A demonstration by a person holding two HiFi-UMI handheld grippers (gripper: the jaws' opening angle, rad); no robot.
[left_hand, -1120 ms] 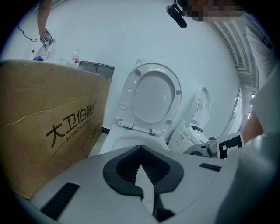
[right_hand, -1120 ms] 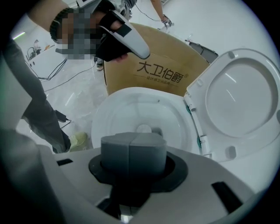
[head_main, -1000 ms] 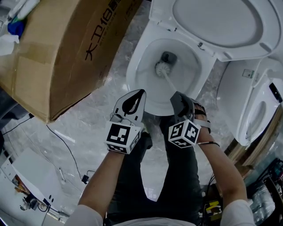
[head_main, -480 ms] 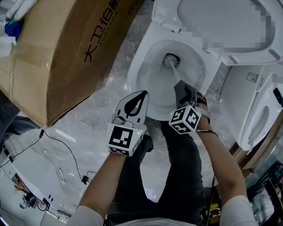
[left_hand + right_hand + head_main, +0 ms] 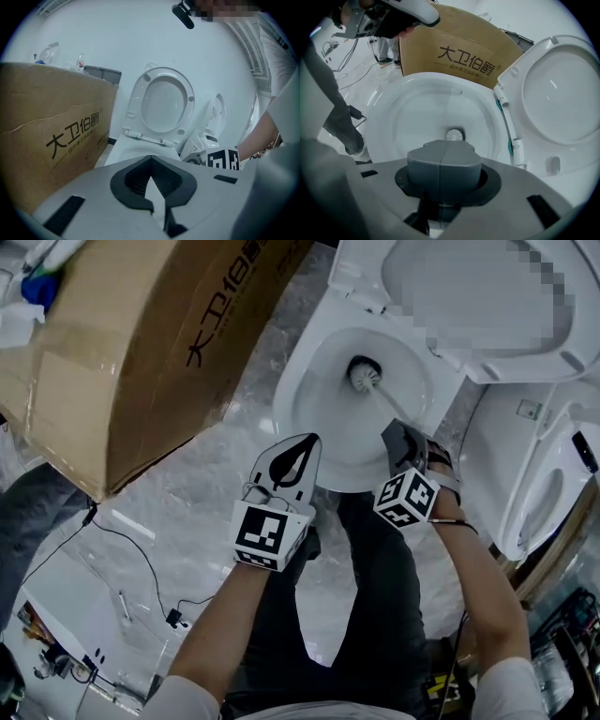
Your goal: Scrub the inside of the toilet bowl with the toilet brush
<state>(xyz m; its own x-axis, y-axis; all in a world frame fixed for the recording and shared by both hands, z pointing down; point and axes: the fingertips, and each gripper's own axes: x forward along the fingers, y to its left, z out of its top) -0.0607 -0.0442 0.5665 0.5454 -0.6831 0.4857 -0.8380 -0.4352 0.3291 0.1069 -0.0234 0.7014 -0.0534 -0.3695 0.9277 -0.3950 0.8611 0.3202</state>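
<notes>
Grey marble floor [image 5: 202, 488] surrounds the white ceramic toilet bowl [image 5: 314, 423]; the round, white-bristled toilet brush [image 5: 365, 377] is deep inside, its head beside the drain [image 5: 357, 362]. Its thin handle [image 5: 385, 407] seems light, stiff and perhaps slippery: the right gripper [image 5: 396, 432] has fingers clamped near its end, while the left gripper [image 5: 302, 446] fingers rest together, empty.

We see free floor [image 5: 216, 474] centre left; the cardboard box [image 5: 141, 343] crowds left of the toilet bowl [image 5: 314, 427], raised lid [image 5: 403, 277] upper right.
</notes>
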